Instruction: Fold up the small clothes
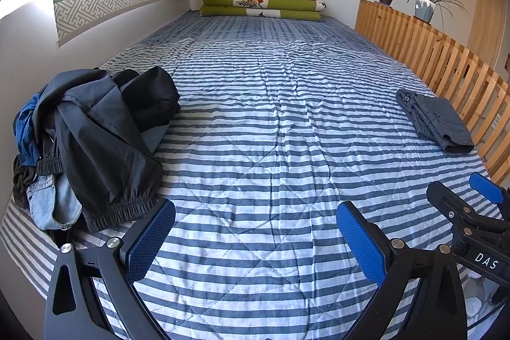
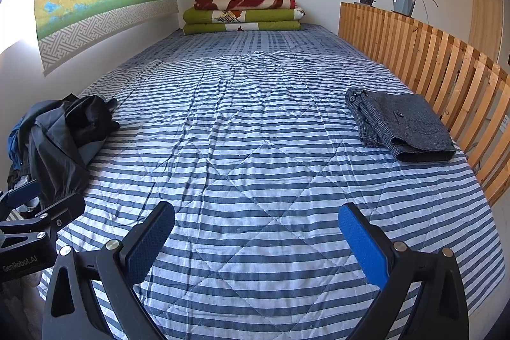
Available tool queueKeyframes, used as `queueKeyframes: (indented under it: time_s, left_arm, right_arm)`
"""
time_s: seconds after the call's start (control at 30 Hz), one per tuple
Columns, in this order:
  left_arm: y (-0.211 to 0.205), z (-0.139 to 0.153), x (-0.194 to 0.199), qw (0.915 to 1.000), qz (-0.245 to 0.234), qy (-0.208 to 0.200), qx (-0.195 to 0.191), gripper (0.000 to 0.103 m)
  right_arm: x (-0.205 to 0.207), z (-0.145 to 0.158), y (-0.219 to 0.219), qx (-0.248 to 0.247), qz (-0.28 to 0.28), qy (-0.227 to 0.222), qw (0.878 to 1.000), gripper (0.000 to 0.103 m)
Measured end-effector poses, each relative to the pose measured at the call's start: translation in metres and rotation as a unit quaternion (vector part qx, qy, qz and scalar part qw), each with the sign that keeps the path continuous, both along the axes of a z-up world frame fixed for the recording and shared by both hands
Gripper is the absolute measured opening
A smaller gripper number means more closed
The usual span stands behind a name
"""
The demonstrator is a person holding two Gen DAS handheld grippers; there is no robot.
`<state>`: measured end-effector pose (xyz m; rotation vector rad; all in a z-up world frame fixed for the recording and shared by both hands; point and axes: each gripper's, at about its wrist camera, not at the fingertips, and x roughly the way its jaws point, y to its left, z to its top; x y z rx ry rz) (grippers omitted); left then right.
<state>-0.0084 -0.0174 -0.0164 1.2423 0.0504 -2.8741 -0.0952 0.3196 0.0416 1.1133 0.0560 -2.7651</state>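
Here both grippers (image 1: 255, 239) (image 2: 256, 241) hover, jaws spread, above bedspread (image 2: 255, 133).

— What do we see of our left claw (image 1: 255, 241)?
— Black angular arms, silver round screws, blue textured pads (image 1: 361, 244).
— And our right claw (image 2: 256, 241)?
— The same build — it reads "DAS" in white, while the left reads "GenRobot.AI".
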Motion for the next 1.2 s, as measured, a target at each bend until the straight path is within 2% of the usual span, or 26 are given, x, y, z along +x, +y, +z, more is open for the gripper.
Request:
queueKeyframes:
  time_s: [0.3, 0.57, 0.67, 0.83, 1.0, 1.2]
  left_arm:
    - [-0.028, 0.012, 0.001, 0.9993, 0.031, 0.020, -0.004, 0.102]
    - [-0.060, 0.009, -0.001, 0.9985, 0.052, 0.012, 0.007, 0.102]
    - [-0.071, 0.011, -0.002, 0.9981, 0.059, 0.015, 0.012, 0.102]
    - [-0.093, 0.022, 0.000, 0.9961, 0.081, 0.035, 0.000, 0.102]
    - [-0.120, 0.031, 0.003, 0.9939, 0.101, 0.042, 0.015, 0.102]
    - [-0.144, 0.033, 0.007, 0.9918, 0.120, 0.042, 0.014, 0.102]
  right_arm:
    - [0.002, -0.006, -0.022, 0.000, 0.056, 0.014, 0.998, 0.101]
    - [-0.005, 0.003, -0.037, 0.011, 0.056, 0.023, 0.998, 0.101]
    - [-0.009, 0.012, -0.055, 0.020, 0.076, 0.029, 0.996, 0.101]
    - [-0.016, 0.028, -0.088, 0.045, 0.101, 0.049, 0.993, 0.101]
    - [-0.030, 0.035, -0.110, 0.021, 0.121, 0.024, 0.992, 0.101]
    - [-0.038, 0.043, -0.143, 0.030, 0.148, 0.031, 0.988, 0.101]
